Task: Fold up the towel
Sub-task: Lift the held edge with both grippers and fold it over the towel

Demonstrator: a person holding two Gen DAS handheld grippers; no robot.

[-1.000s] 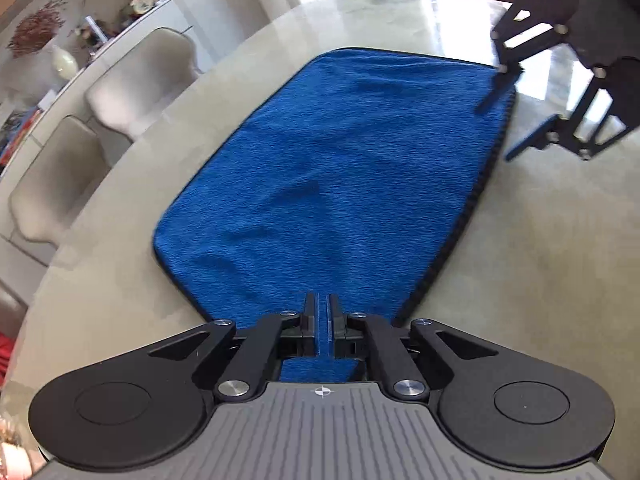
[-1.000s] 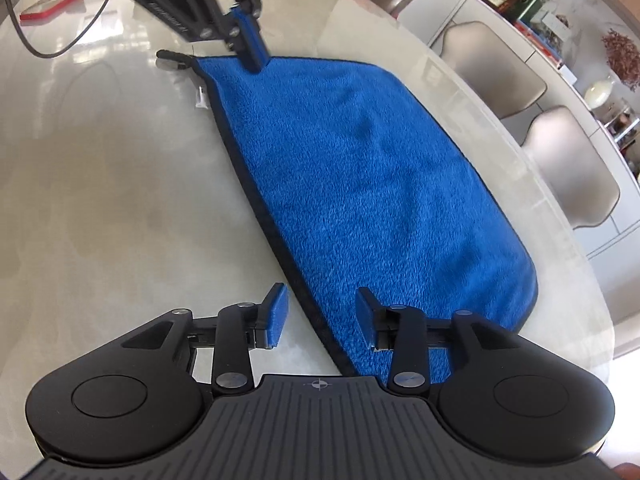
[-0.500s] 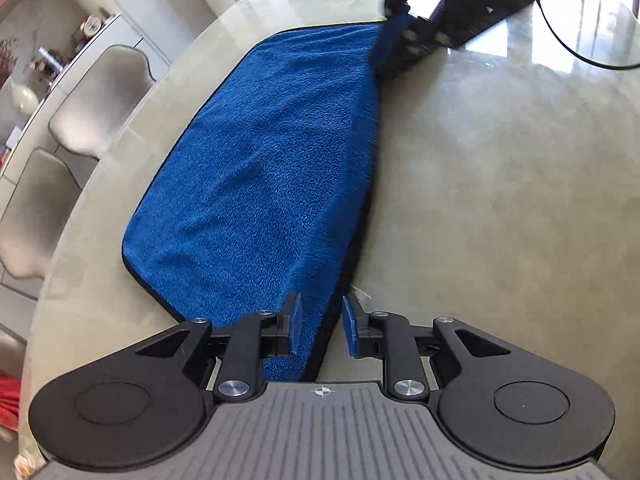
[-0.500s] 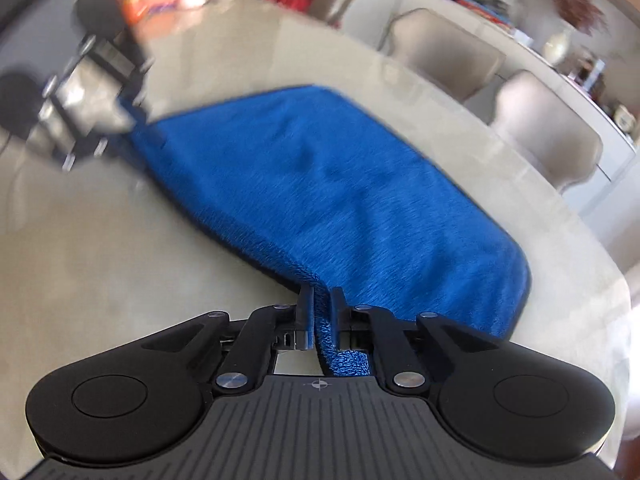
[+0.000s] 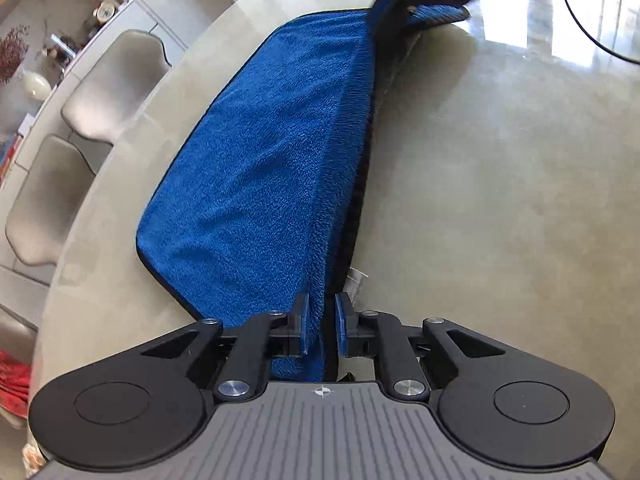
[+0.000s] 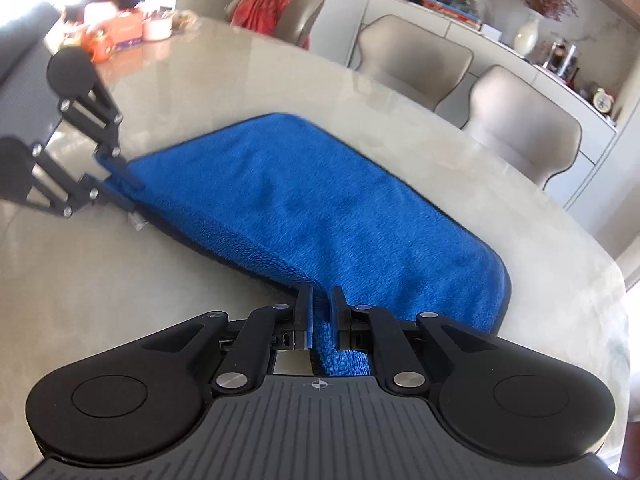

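A blue microfibre towel (image 5: 256,168) with a dark bound edge lies on a pale, glossy stone table (image 5: 500,208), one long edge raised off the surface between two grippers. The left gripper (image 5: 322,312) has just been closing, and its blue-padded jaws pinch the towel's near corner, a white care label (image 5: 356,282) hanging just at its 1 o'clock. The right gripper (image 6: 320,306) is clamped on the opposite end of that same edge, cloth bunched between its jaws. In the right wrist view, the left gripper sits at 9 o'clock from the towel's middle; in the left wrist view, the right gripper sits at 1 o'clock. The rest of the towel rests flat. Two beige chairs (image 6: 524,124) stand beyond the table's far rim.
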